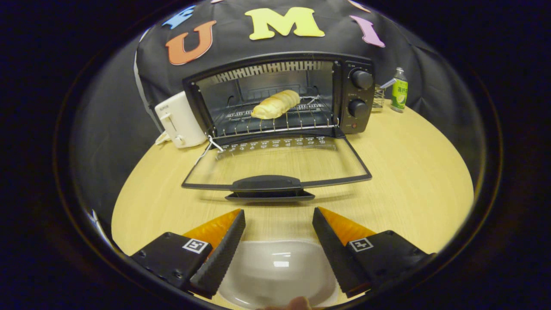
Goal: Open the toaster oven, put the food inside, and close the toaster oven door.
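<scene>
The toaster oven point(280, 97) stands at the far side of the table point(409, 172), its door point(275, 165) folded fully down toward the near side. The food, a bread roll point(275, 104), lies on the wire rack point(275, 122) inside the cavity. Judged from this layout, two steps are complete: the door is open and the food is loaded. Closing the door remains.

The gripper point(279, 224) is released: its fingers are spread wide with nothing between the tips. A white dish point(280, 271) sits on the table below and between the fingers, empty.

The door handle point(269, 185) projects from the door's near edge, just ahead of the fingers and roughly in line with the gap between them. Bare tabletop separates the fingertips from the handle, giving room to advance.

Obstructions lie farther off. A white toaster point(181, 120) touches or nearly touches the oven's left side. A green bottle point(399, 91) stands at the far right, well apart from the door. The door's upward swing path appears unobstructed.
</scene>
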